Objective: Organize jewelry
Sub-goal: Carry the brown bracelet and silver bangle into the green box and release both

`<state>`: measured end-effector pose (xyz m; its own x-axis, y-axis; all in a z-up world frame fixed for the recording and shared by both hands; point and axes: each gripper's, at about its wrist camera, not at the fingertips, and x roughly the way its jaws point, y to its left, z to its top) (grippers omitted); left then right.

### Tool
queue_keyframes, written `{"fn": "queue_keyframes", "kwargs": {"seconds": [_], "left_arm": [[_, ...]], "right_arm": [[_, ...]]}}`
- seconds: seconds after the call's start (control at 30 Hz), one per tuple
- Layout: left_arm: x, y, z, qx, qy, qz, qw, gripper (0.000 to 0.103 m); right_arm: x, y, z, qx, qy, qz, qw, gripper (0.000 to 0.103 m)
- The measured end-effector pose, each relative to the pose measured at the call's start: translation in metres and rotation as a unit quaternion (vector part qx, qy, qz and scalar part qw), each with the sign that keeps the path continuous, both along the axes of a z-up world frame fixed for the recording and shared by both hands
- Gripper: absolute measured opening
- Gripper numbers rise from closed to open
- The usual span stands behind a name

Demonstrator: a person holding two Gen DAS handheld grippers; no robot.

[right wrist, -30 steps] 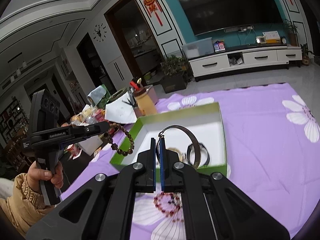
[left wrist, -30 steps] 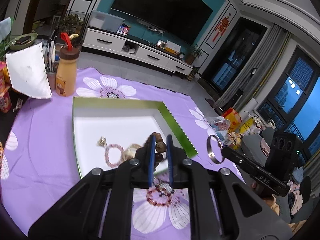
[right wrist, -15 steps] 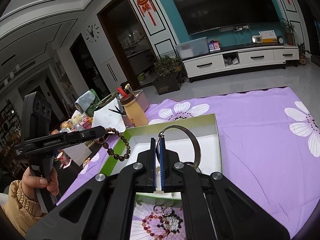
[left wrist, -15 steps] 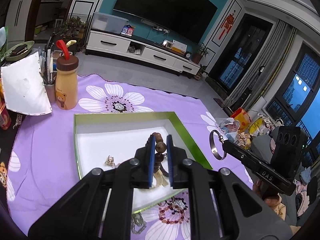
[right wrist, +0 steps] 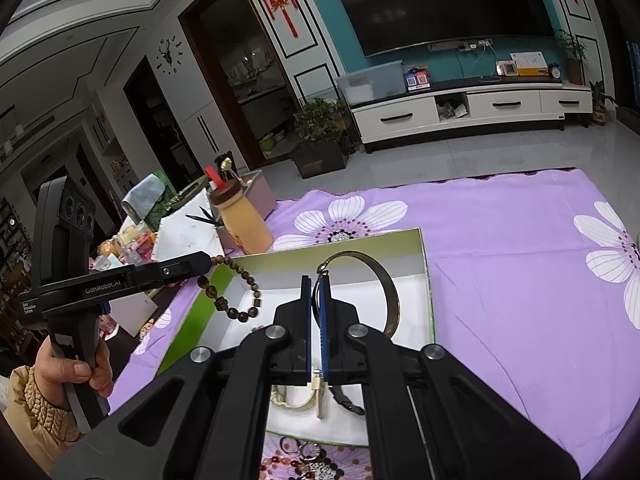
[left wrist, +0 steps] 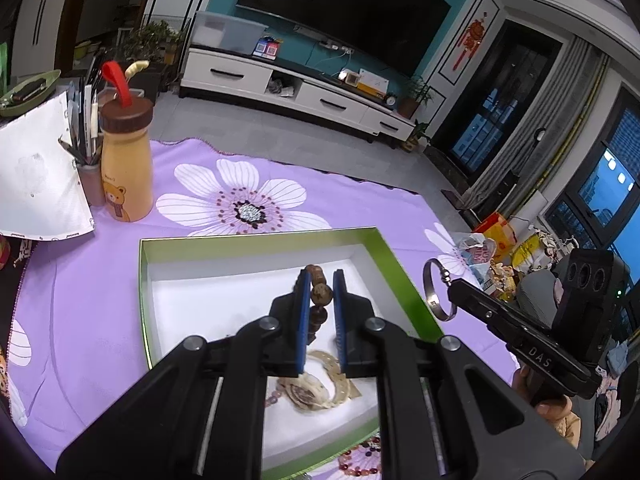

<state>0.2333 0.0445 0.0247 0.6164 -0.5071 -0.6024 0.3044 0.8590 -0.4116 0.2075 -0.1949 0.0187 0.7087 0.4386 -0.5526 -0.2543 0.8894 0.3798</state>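
Both grippers have advanced over the green box (left wrist: 404,276), the left gripper (left wrist: 320,300) pinching the wooden bead bracelet (right wrist: 236,296), the right gripper (right wrist: 316,304) pinching the metal bangle (right wrist: 384,288); several pieces already lie inside, while beaded strands (right wrist: 296,460) wait on the near cloth.

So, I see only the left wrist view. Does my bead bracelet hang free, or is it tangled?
Observer: Free. The bracelet hangs from the left gripper as one open loop, over the left wall of the box.
Operator: And does the right gripper really hold the bangle?
Observer: Yes. The right gripper is shut on the thin band of the bangle, near its hooked end.
Operator: Is anything in the box under it?
Observer: A dark strap lies there, beside a cream band.
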Motion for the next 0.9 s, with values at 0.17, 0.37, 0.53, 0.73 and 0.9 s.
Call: {"fn": "queue_keyframes", "kwargs": {"seconds": [0.17, 0.37, 0.53, 0.73, 0.9], "left_arm": [[0.011, 0.001, -0.013, 0.006, 0.016, 0.009, 0.9998, 0.011], [0.016, 0.001, -0.023, 0.006, 0.029, 0.011, 0.9995, 0.011], [0.018, 0.001, -0.026, 0.009, 0.034, 0.017, 0.9992, 0.011], [0.012, -0.001, -0.02, 0.017, 0.023, 0.024, 0.9993, 0.034], [0.004, 0.0, -0.01, 0.02, 0.012, 0.029, 0.9993, 0.06]], "right_arm": [[0.011, 0.001, -0.01, -0.013, 0.014, -0.005, 1.0, 0.003], [0.019, 0.001, -0.022, -0.02, 0.031, -0.015, 0.999, 0.003], [0.022, -0.002, -0.027, -0.024, 0.04, -0.02, 0.999, 0.004], [0.017, -0.01, -0.022, -0.009, 0.032, -0.032, 0.999, 0.022], [0.008, -0.013, -0.016, -0.003, 0.024, -0.037, 0.999, 0.029]]}}
